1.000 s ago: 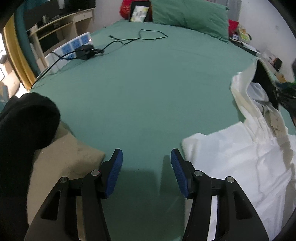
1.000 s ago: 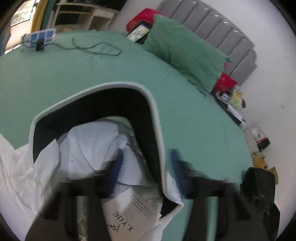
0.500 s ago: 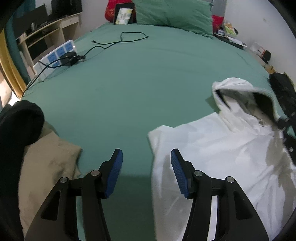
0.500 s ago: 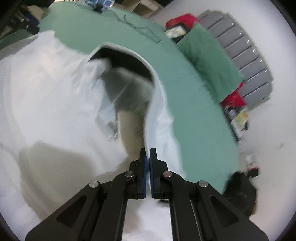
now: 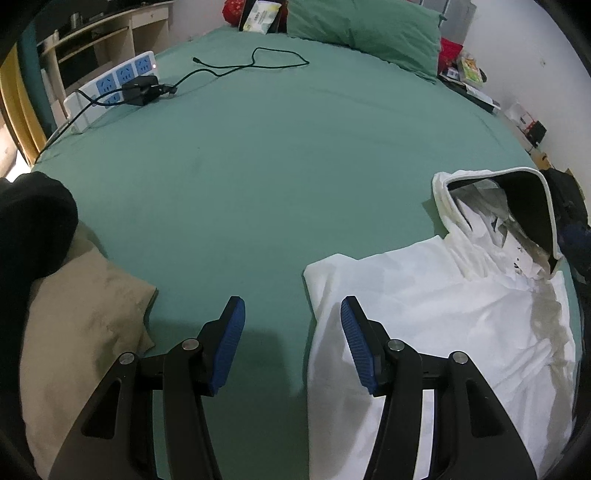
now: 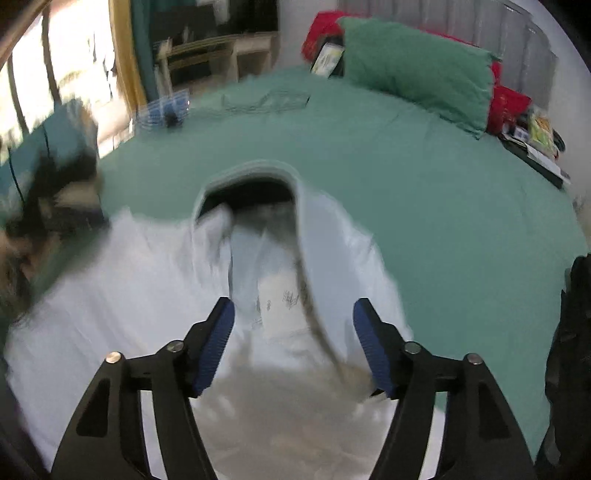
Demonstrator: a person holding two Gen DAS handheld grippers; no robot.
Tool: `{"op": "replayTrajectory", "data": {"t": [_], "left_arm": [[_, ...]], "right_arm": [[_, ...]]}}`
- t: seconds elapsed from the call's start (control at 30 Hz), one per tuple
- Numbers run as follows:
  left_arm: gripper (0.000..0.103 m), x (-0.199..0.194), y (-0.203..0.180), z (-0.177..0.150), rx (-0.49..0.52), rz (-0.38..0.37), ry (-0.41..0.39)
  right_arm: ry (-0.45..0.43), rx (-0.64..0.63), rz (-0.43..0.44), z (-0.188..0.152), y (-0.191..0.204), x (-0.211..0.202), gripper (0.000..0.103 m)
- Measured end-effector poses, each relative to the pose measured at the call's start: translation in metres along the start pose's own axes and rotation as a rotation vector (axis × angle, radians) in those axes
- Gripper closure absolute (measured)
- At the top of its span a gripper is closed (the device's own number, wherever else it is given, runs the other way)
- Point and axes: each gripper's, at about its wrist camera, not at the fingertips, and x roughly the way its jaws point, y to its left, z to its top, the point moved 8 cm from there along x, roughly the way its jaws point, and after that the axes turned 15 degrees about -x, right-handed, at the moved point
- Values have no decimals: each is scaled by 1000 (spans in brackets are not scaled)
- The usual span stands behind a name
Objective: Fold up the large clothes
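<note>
Scene: white hooded jacket (image 5: 443,295) lies spread face-up on a green bed sheet (image 5: 277,166), hood (image 5: 509,210) toward the green pillow (image 5: 369,29).
Step in hand: laying the garment out flat, judged from the jaws letting go over the collar; no fold is made yet.
Right gripper (image 6: 293,347): jaws opening, blue pads wide apart, collar cloth and dark zip line below and between them but not pinched.
Left gripper (image 5: 291,343): spread and empty, hovering over the bare sheet.
Jacket from the right gripper: directly ahead, hood opening (image 6: 251,192) at twelve o'clock, body fanning out to nine o'clock.
Jacket from the left gripper: near edge just beside the right pad, at two to three o'clock; hood farther off at two o'clock.
Doing it well: smooth the wrinkles near the collar and square the left edge before any fold; take the sleeve or side seam with both claws, low and close to the sheet.
Bystanders: tan cloth (image 5: 81,314) at eight o'clock in the left view, power strip (image 5: 118,81) and black cable (image 5: 251,62) well apart at eleven.
</note>
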Motion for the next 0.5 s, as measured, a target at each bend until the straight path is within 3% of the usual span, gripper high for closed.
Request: {"op": "replayTrajectory", "data": {"t": [0.13, 0.27, 0.37, 0.5], "left_arm": [[46, -1, 8, 4, -40, 8, -11], [46, -7, 12, 11, -44, 19, -40], [46, -6, 15, 14, -50, 22, -38], [46, 0, 20, 14, -47, 25, -16]], "right_arm": [[-124, 155, -27, 28, -34, -21, 20], [-75, 307, -82, 36, -68, 14, 19], [-4, 313, -3, 43, -69, 61, 17], [101, 200, 179, 46, -44, 111, 15]]}}
